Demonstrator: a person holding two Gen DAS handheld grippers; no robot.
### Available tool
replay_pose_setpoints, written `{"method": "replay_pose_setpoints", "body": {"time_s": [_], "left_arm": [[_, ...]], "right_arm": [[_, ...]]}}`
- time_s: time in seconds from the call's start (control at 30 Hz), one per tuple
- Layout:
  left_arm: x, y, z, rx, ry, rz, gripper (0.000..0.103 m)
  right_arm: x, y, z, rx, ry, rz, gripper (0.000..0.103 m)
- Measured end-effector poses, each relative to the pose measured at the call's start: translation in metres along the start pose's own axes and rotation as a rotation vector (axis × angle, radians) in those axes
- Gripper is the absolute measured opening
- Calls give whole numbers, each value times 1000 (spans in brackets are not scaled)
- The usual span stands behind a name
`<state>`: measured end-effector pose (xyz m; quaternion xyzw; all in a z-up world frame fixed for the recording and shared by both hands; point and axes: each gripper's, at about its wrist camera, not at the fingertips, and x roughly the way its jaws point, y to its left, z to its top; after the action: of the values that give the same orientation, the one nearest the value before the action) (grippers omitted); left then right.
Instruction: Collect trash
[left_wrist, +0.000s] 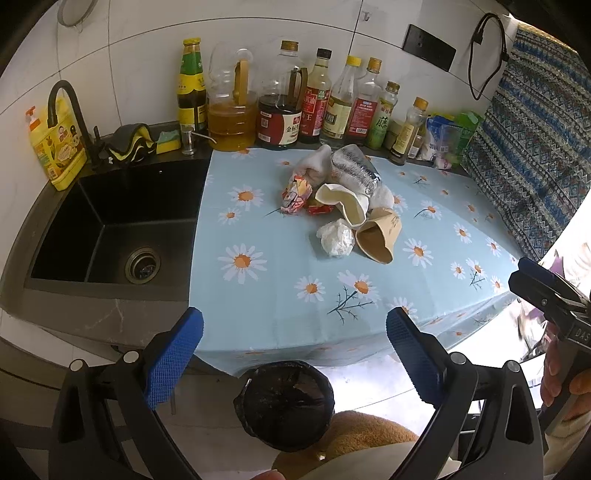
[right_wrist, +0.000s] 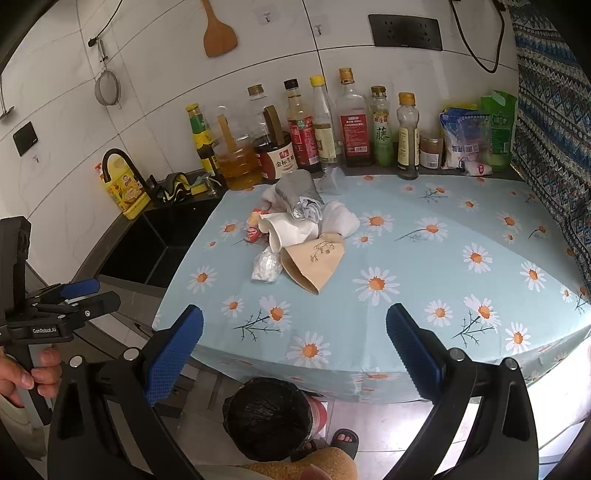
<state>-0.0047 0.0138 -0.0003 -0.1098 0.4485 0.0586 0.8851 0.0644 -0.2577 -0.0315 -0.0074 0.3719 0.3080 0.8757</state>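
- Since all the trash sits bunched in one heap near the middle of the worktop (left_wrist: 258, 314), it looks staged so either tool can reach it from the front edge
- heap has a brown paper cup (left_wrist: 378, 236) on its side at the front, mouth facing the near edge, touching a crumpled white plastic wad (left_wrist: 336, 238), with a squashed white cup (left_wrist: 347, 205) just behind, plus a silvery foil bag (left_wrist: 354, 170) and red-yellow wrappers (left_wrist: 295, 192) further back
- bin with the black liner (left_wrist: 284, 404) is on the floor right below the worktop's front edge, so I'd guess stuff only needs a short carry to be dropped in
- left tool (left_wrist: 294, 332) is hanging back over the front edge, blue pads spread wide, nothing in it
- right tool (right_wrist: 294, 330) same deal, spread wide and empty, well short of the heap
- nothing's been grabbed yet by the look of it, brown cup is probably the easiest first pick
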Motion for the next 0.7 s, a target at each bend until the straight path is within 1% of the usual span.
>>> {"method": "replay_pose_setpoints", "body": {"time_s": [0.43, 0.7], "left_arm": [[-1, 0, 0, 4, -1, -1, 96], [1, -7, 2, -1, 6, 18, 96]], "right_arm": [[-3, -2, 2, 5, -2, 5, 98], [0, -6, 6, -8, -2, 19, 98]]}}
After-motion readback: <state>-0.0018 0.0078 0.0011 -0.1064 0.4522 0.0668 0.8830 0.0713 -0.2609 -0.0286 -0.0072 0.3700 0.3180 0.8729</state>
